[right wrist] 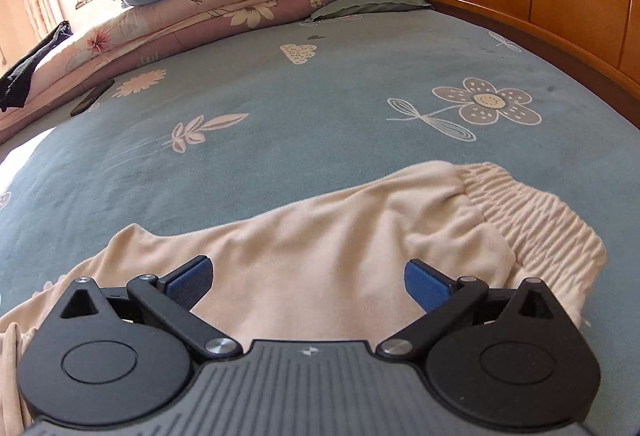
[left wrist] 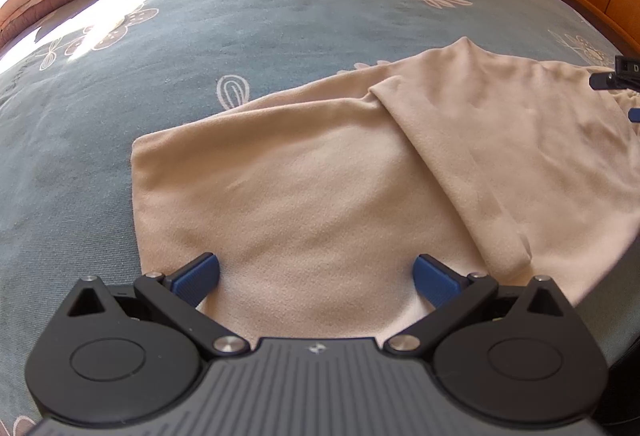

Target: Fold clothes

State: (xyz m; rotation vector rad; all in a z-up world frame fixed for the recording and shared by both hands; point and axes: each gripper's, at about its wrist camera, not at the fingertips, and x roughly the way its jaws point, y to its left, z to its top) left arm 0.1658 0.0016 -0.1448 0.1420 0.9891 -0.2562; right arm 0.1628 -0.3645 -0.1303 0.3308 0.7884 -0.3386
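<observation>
Ribbed blue-padded left gripper (left wrist: 316, 278) over soft beige trousers (left wrist: 320, 196)

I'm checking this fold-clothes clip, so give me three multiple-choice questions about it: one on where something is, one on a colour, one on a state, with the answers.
1. Where does the dark phone lie?
A. on the sheet beside the folded quilts
B. on the beige garment
C. on the wooden headboard

2. What colour are the pads of the grippers?
A. red
B. blue
C. white

3. How do the jaws of the left gripper and right gripper stand?
A. both shut on cloth
B. one open, one shut
C. both open, holding nothing

Answers:
1 A: it rests on the blue sheet at the edge of the quilts.
2 B: the pads are blue in both views.
3 C: each pair stands wide apart over the beige garment.
</observation>
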